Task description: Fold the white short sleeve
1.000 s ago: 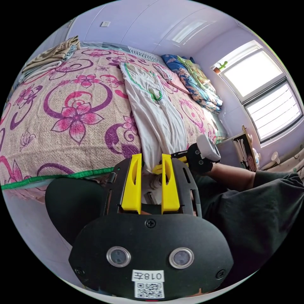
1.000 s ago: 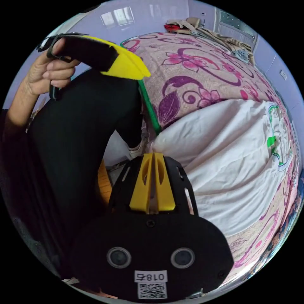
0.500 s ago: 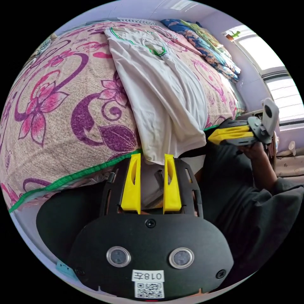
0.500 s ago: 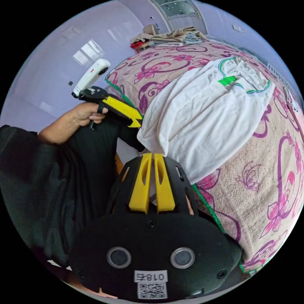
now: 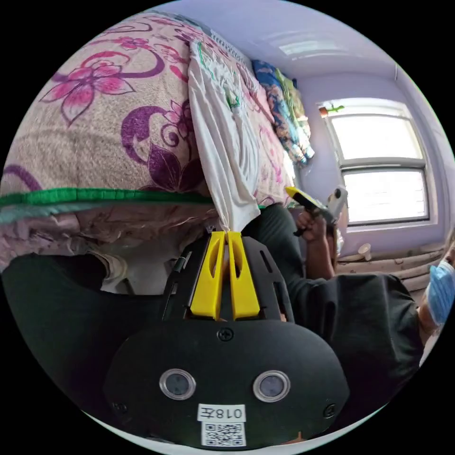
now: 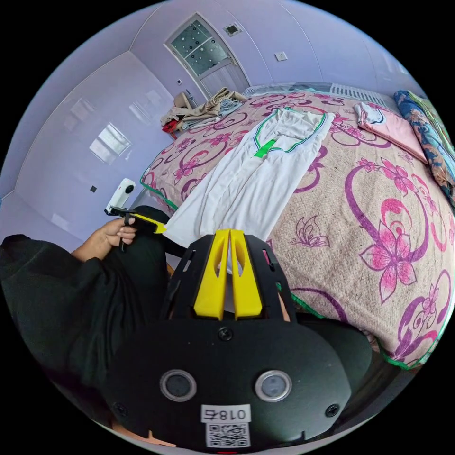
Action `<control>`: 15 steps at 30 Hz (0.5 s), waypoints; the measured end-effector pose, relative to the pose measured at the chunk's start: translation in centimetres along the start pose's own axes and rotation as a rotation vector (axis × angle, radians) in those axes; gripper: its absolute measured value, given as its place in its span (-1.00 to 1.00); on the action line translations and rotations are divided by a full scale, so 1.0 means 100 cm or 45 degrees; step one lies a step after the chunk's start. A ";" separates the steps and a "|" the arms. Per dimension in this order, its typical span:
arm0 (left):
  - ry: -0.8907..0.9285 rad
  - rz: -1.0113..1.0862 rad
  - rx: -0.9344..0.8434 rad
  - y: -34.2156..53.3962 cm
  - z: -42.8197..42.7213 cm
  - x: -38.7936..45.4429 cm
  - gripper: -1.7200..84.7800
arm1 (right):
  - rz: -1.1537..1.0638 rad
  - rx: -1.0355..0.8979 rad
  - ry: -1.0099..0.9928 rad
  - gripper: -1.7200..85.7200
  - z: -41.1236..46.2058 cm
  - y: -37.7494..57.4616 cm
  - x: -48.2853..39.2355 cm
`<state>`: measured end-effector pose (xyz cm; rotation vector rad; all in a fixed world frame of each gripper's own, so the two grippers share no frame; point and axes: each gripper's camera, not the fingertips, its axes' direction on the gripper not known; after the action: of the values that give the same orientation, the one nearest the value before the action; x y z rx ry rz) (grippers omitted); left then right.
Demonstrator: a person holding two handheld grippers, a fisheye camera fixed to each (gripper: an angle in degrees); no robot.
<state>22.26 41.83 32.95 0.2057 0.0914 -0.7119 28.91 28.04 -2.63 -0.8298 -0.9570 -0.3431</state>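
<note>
White short sleeve (image 6: 256,185) lies lengthwise on the floral bed (image 6: 379,227). Left hand-held gripper (image 5: 226,233), open a second ago, now pinches its hem; right hand-held gripper (image 6: 229,232) stays clenched at the hem.

Daylight pours in through the large two-pane window with pale frames (image 5: 379,161), which is blown out to near white — no detail shows through the glass. The lilac wall beside the window glows softly. In the right gripper view, the glossy lilac wall panel (image 6: 71,156) carries pale reflections of bright panes. Both views are sharp at the centre, evenly lit, with soft shadows; straight lines bow towards the circular edges — the flowered pink-and-beige bedspread (image 6: 379,227) bulges there.
</note>
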 end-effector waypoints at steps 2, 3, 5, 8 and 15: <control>0.228 -0.194 0.219 0.047 -0.024 -0.026 -0.98 | -0.002 0.015 -0.011 -0.96 -0.002 0.001 0.002; 0.291 -0.260 0.279 0.060 -0.027 -0.035 -0.98 | -0.006 0.023 -0.027 -0.96 -0.001 0.001 0.002; 0.529 -0.514 0.474 0.112 -0.026 -0.067 -0.98 | -0.016 0.018 -0.037 -0.96 0.002 -0.001 0.002; 0.545 -0.594 0.577 0.142 -0.034 -0.059 -0.98 | -0.027 -0.022 -0.014 -0.96 0.011 -0.008 0.001; 0.197 -0.300 0.561 0.108 -0.073 0.025 -0.96 | -0.002 -0.294 0.080 -0.91 0.044 -0.017 0.010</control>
<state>31.11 49.81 27.16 0.6803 0.1064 -0.9455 25.93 30.33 0.30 -1.0224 -0.8691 -0.4850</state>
